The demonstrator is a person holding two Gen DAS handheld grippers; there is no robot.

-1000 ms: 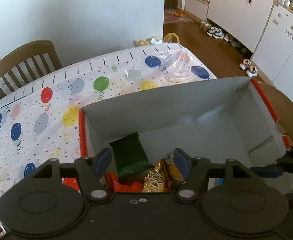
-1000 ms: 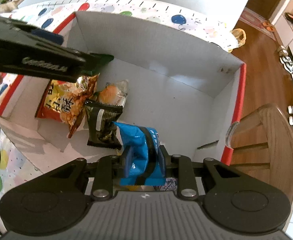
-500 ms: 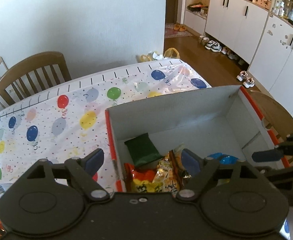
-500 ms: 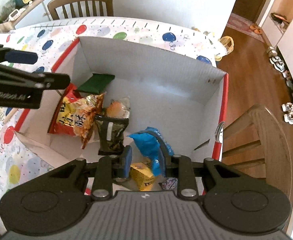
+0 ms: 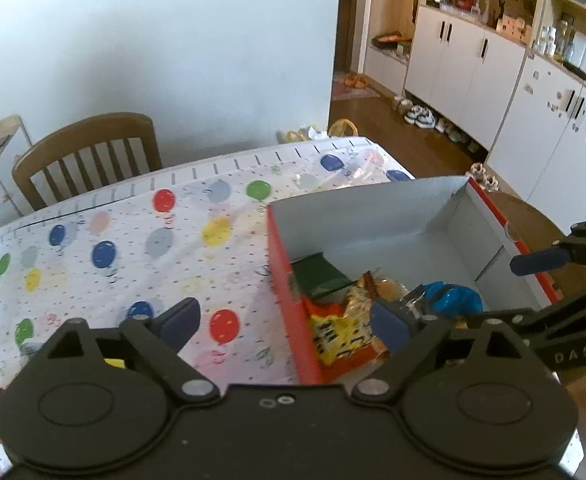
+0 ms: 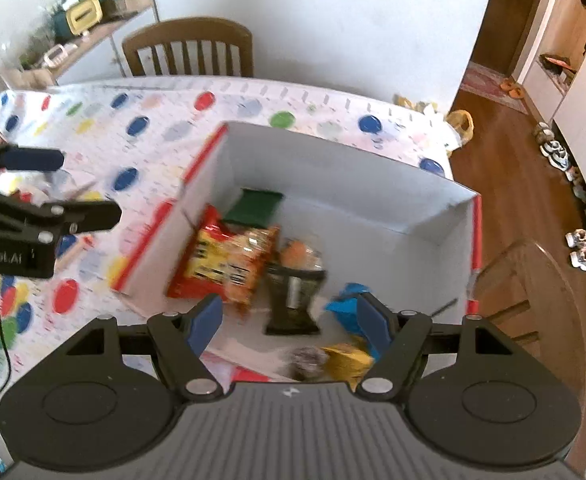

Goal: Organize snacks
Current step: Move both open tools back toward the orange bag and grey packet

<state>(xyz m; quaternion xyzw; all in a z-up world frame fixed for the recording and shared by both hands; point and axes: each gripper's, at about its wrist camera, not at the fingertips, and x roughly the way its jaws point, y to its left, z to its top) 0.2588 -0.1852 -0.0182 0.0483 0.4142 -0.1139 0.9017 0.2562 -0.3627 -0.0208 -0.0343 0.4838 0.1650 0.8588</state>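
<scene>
One red-rimmed box (image 6: 373, 184) sits on the balloon tablecloth (image 5: 133, 240) and holds seven snacks in the right wrist view: a green packet (image 6: 255, 205) at twelve o'clock, a red-yellow bag (image 6: 209, 260), an orange-print bag (image 6: 253, 268), a round orange snack (image 6: 297, 254), a dark pouch (image 6: 293, 300) whose long axis runs twelve to six, a blue bag (image 6: 347, 308) and a yellow packet (image 6: 347, 358) at six. The left wrist view hides the dark pouch and yellow packet. The left gripper (image 5: 281, 320) and right gripper (image 6: 289, 320) are both spreading their jaws, gripping nothing.
</scene>
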